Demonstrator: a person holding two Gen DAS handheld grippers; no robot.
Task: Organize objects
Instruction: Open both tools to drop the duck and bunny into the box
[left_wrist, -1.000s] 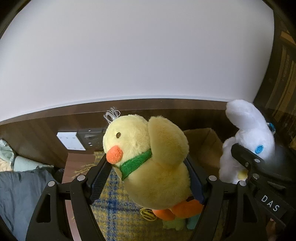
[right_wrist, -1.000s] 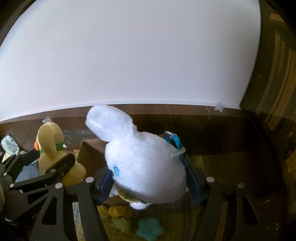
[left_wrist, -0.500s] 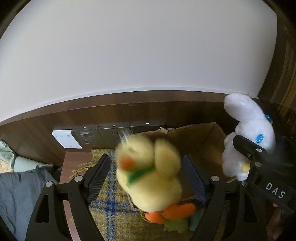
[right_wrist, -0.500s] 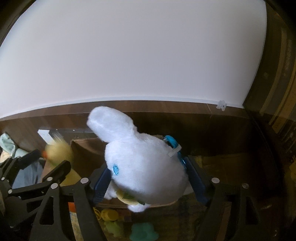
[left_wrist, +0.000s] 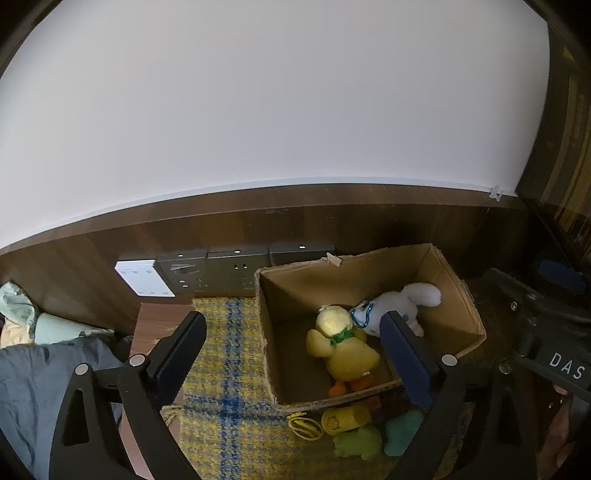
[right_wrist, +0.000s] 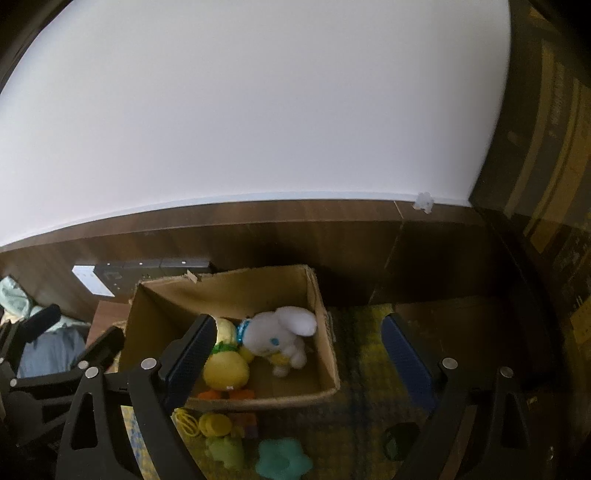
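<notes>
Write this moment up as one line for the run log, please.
left gripper: jaws opening, nothing between | right gripper: jaws opening, nothing between | yellow duck plush and white bunny plush: inside cardboard box

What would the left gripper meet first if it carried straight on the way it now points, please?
Probably the cardboard box: its near-left wall and the yellow duck plush inside lie between the opening, empty jaws of the left gripper. Depth is unclear, so it might reach the plaid cloth first.

Yellow duck plush (left_wrist: 345, 350), white bunny plush (left_wrist: 400, 306) lying side by side, touching, inside open cardboard box (left_wrist: 458, 306).
</notes>
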